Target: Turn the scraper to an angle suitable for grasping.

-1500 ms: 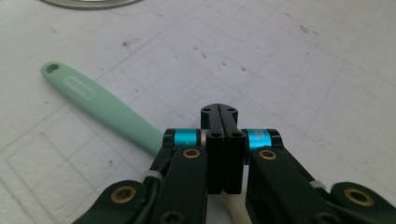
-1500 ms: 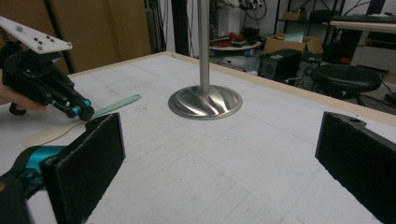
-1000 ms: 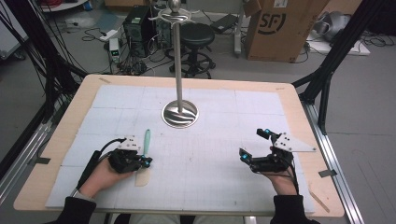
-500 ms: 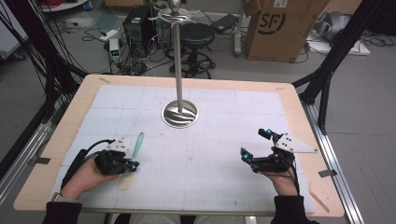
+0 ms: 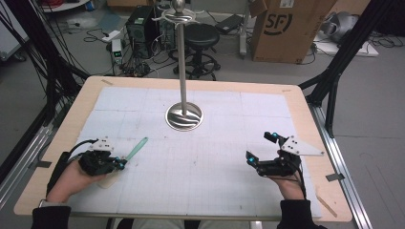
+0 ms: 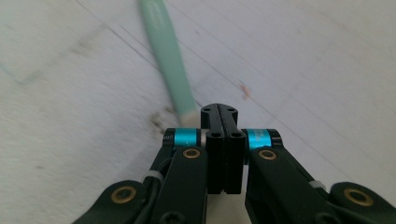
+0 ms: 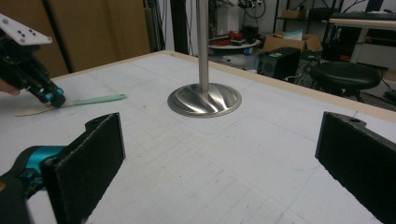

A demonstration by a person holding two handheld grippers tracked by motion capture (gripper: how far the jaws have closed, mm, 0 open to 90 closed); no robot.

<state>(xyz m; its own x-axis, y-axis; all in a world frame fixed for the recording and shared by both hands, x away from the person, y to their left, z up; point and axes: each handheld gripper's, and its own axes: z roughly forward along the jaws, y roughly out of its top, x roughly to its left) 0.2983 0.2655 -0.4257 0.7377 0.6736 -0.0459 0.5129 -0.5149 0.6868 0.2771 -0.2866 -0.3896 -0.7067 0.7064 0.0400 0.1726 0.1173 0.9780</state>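
Left tool (image 5: pixel 120 163): jaws fully closed, seen pressed together in the left gripper view. A mint-green stick (image 5: pixel 136 148) pokes out just beside the closed tips, running up and away from them toward the middle of the bench. In the left gripper view the green stick (image 6: pixel 169 60) meets the tool on the left side of the jaw tips; can't tell whether it's actually pinched between the jaws or only lies against them. It's blurred there.

A pale flat piece (image 5: pixel 109 181) lies on the mat under the left tool, near the front-left corner of the bench; can't tell what it is. From the right gripper view the same pale strip (image 7: pixel 35 110) lies flat on the mat beside the left tool (image 7: pixel 58 100), with the green stick (image 7: pixel 95 100) low over the mat, pointing toward the stand.

Right tool (image 5: pixel 260 151): jaws wide apart, nothing between them, near the front-right corner. Both black pads (image 7: pixel 91 154) stand clear of the mat in the right gripper view.

Metal stand (image 5: pixel 184 116): round base sits on the white mat (image 5: pixel 215 162) toward the back middle of the bench (image 5: pixel 305 109), pole upright. Well apart from both tools.
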